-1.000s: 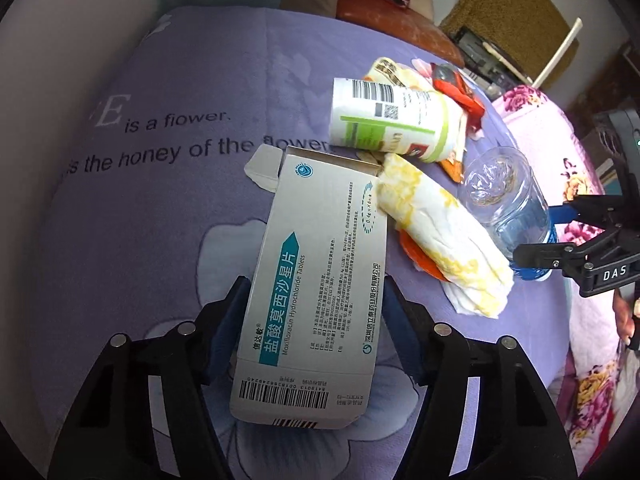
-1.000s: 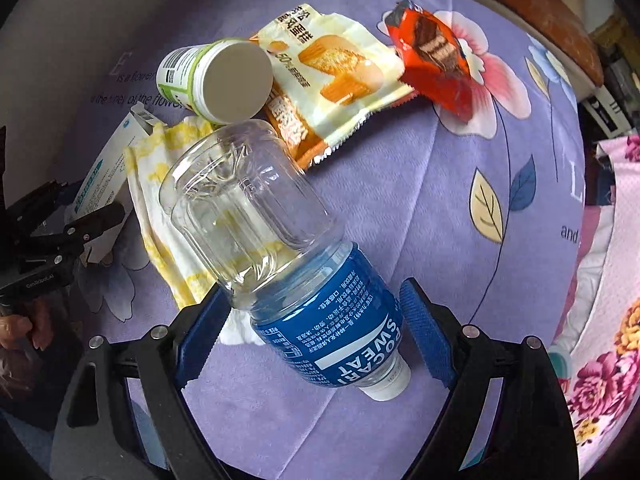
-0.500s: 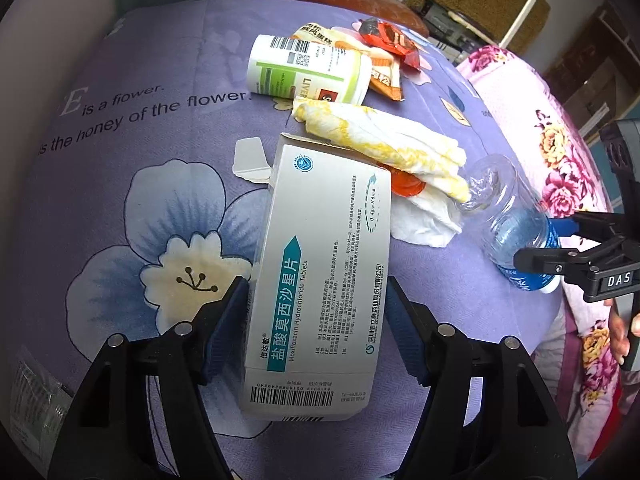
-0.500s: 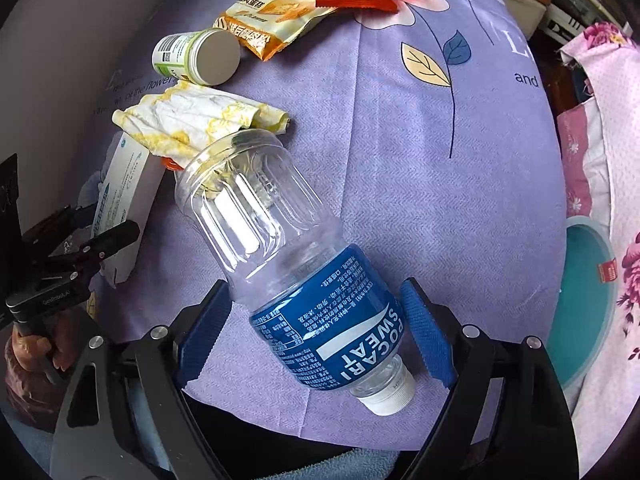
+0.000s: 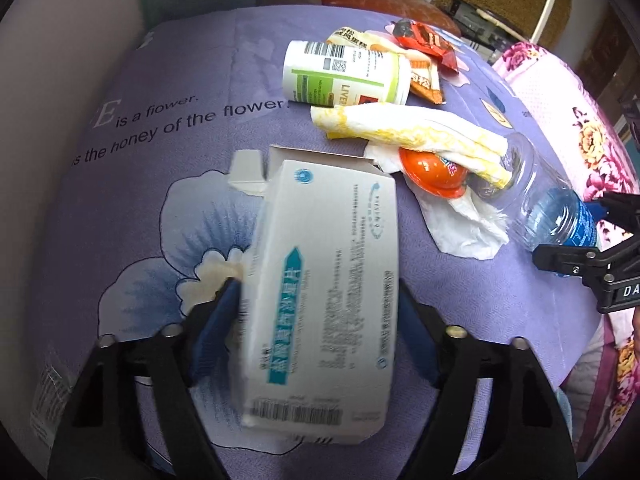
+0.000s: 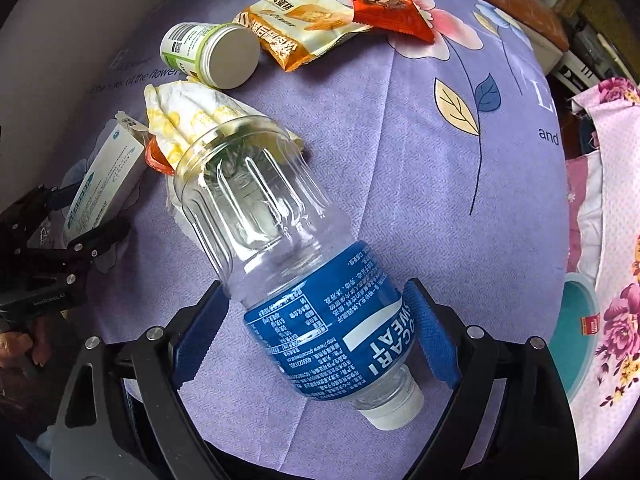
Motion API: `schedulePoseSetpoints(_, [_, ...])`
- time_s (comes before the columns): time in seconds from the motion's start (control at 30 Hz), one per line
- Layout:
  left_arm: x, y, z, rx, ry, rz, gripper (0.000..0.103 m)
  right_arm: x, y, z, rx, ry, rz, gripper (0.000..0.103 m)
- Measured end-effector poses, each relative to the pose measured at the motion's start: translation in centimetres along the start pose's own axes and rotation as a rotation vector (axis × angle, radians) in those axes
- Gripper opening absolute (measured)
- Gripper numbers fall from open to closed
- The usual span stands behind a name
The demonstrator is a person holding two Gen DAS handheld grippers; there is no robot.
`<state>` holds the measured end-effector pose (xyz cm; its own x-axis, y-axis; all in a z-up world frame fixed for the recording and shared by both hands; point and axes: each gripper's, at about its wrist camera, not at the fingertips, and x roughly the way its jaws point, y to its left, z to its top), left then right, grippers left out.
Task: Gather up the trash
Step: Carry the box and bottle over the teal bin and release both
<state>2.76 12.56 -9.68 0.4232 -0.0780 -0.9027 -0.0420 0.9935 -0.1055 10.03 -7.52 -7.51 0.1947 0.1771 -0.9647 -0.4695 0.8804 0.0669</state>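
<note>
A white and teal medicine box (image 5: 328, 280) stands tilted and blurred between the pads of my left gripper (image 5: 316, 292), whose jaws are closing on it. My right gripper (image 6: 316, 292) is shut on the blue label of a clear plastic bottle (image 6: 280, 232), which lies across its jaws with the cap near me. On the purple cloth lie a yellow-stained tissue (image 5: 412, 132), an orange lid (image 5: 432, 168), a white and green jar (image 5: 344, 76), a yellow snack wrapper (image 6: 296, 20) and a red wrapper (image 6: 384, 4).
The purple flowered tablecloth (image 6: 440, 200) covers the table. A teal round container (image 6: 576, 340) sits below the table's right edge beside a pink floral cloth (image 6: 612, 200). Furniture and clutter stand behind the table's far edge.
Both grippers have pulled back from the trash pile with their loads. The box has tipped and blurred between the left jaws. The teal container has come into the right wrist view.
</note>
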Motion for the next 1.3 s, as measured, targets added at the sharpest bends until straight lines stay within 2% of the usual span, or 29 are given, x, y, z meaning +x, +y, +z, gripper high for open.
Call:
schedulePoseSetpoints(0.07, [-0.4,0.3,-0.2,-0.026,0.008,-0.037,0.064,-0.4,-0.4,-0.6,0.018,-0.023,0.027,0.081])
schedulePoseSetpoints(0.13, [-1.0,0.2,-0.4,-0.031,0.0,-0.025,0.064,-1.4,-0.8,-1.3,0.043,-0.053,0.066,0.081])
schedulePoseSetpoints(0.23, [-1.9,-0.3,-0.6,-0.04,0.003,-0.066,0.064,-2.9,-1.9,-2.4,0.104,-0.104,0.118,0.081])
schedulePoseSetpoints(0.5, [-4.3,-5.6,0.4,0.027,-0.017,-0.174,0.064,-5.9,-4.9,-3.9,0.223,-0.213,0.185,0.081])
schedulePoseSetpoints(0.77, [-3.6,-13.8,1.7,0.195,-0.016,-0.195,0.064,-7.9,-10.9,-7.5,0.385,-0.3,0.18,0.081])
schedulePoseSetpoints(1.17, [-1.3,-26.2,4.5,0.376,-0.009,-0.244,0.064,-9.6,-21.5,-15.2,0.637,-0.374,0.125,0.081])
schedulePoseSetpoints(1.3, [-0.7,-30.2,4.5,0.43,-0.004,-0.265,0.065,-9.8,-24.1,-17.7,0.705,-0.378,0.099,0.081])
